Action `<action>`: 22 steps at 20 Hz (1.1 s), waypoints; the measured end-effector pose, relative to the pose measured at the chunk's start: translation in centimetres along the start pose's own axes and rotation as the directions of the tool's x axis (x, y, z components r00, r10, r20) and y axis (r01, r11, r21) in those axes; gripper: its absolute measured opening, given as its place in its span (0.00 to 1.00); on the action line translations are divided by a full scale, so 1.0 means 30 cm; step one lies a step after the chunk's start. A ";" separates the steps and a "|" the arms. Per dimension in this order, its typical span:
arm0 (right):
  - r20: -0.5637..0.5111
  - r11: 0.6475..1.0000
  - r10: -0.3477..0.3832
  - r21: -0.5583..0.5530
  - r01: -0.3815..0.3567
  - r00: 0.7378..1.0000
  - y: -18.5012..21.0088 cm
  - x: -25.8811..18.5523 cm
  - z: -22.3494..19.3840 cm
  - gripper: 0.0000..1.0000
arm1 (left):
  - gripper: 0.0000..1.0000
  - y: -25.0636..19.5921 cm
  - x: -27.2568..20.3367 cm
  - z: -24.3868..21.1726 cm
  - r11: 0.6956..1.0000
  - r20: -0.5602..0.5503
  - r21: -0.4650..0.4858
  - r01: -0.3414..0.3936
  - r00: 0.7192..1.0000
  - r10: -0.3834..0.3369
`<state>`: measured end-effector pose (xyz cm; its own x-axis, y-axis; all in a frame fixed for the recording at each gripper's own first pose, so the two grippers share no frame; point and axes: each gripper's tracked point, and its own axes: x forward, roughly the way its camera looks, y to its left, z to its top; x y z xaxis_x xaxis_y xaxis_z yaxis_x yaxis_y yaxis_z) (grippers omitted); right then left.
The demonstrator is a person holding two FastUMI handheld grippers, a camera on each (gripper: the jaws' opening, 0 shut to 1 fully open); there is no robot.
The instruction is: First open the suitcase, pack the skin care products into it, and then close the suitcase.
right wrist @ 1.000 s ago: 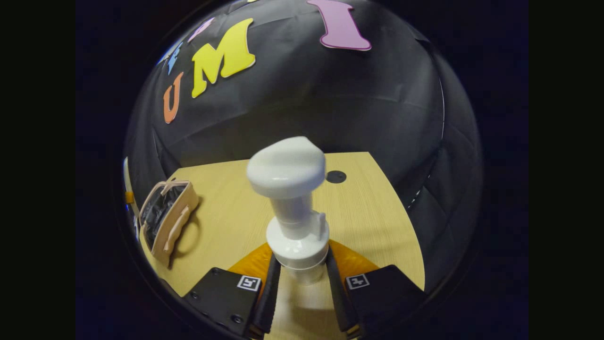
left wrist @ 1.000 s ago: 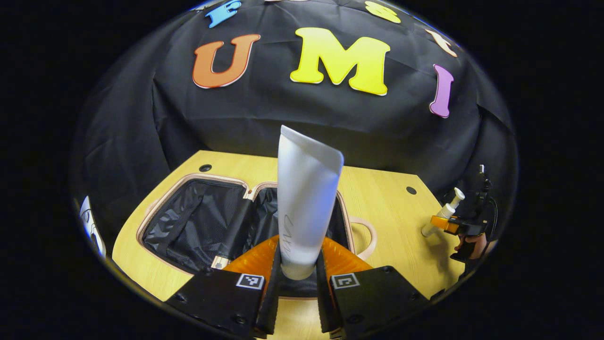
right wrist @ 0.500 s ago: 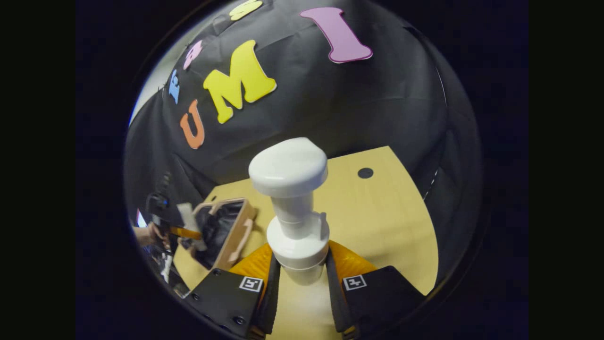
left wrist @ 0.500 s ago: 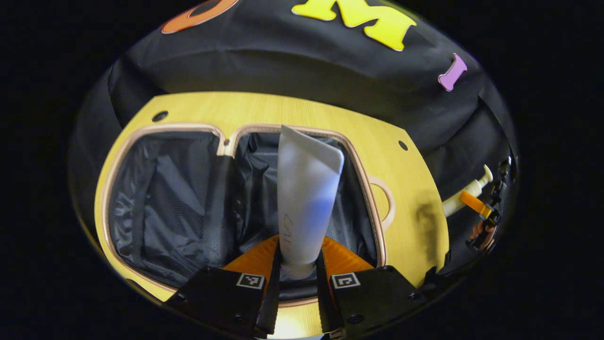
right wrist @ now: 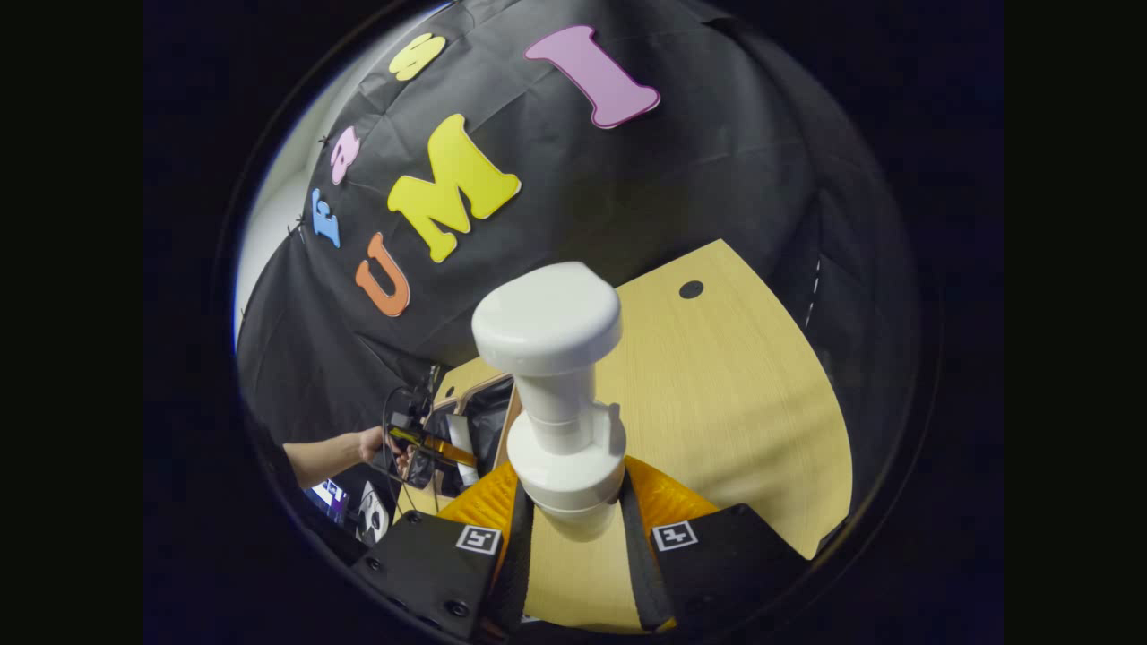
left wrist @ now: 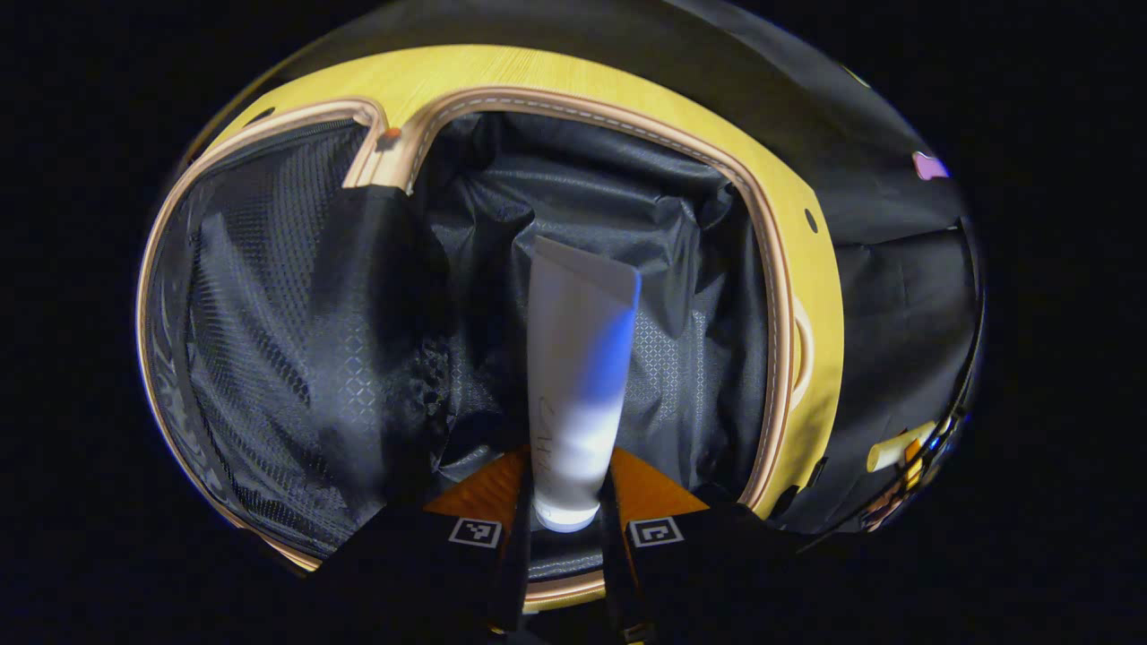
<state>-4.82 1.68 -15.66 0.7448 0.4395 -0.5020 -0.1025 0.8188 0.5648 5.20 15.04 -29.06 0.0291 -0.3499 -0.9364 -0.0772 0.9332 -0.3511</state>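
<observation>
The tan suitcase [left wrist: 778, 296] lies open on the wooden table [left wrist: 556, 67], its black lining facing up. My left gripper [left wrist: 564, 524] is shut on a silver-white tube [left wrist: 573, 376], which points into the right half of the case. In the right gripper view, my right gripper [right wrist: 573, 520] is shut on a white pump bottle [right wrist: 556, 394] held above the table [right wrist: 717, 394]. Far left in that view are the suitcase [right wrist: 488, 421], the tube [right wrist: 460, 437] and the left gripper [right wrist: 428, 446] in a hand. The pump bottle [left wrist: 896, 448] shows at the right edge of the left gripper view.
The suitcase's carry handle [left wrist: 800, 340] sticks out on its right side. A person's forearm [right wrist: 327, 455] reaches in from the left. Round holes [right wrist: 691, 289] mark the table top near its far edge. Bare wood lies to the right of the case.
My left gripper has tipped down and moved over the open suitcase, carrying the tube close to the lining. My right gripper has risen and turned, keeping the pump bottle.
</observation>
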 end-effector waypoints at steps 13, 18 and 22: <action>-0.132 0.992 0.049 -0.113 -0.064 0.990 0.184 0.043 -0.116 0.44 | 0.90 -0.049 -0.028 -0.016 1.000 0.032 -0.020 -0.024 0.999 0.025; -0.277 0.983 0.123 -0.097 -0.155 0.953 0.393 0.214 -0.105 0.45 | 0.82 -0.072 -0.280 0.044 0.986 0.327 0.121 -0.115 0.942 0.070; -0.464 0.982 0.133 -0.056 -0.179 0.876 0.590 0.452 -0.153 0.44 | 0.99 -0.091 -0.581 0.050 0.974 0.645 0.118 -0.196 0.760 0.074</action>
<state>0.45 23.83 -15.46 0.3324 0.6656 -0.6682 -0.2711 0.7460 0.6082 6.39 18.71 -11.79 0.6593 -0.1434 -0.7381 0.0370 0.9866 -0.1587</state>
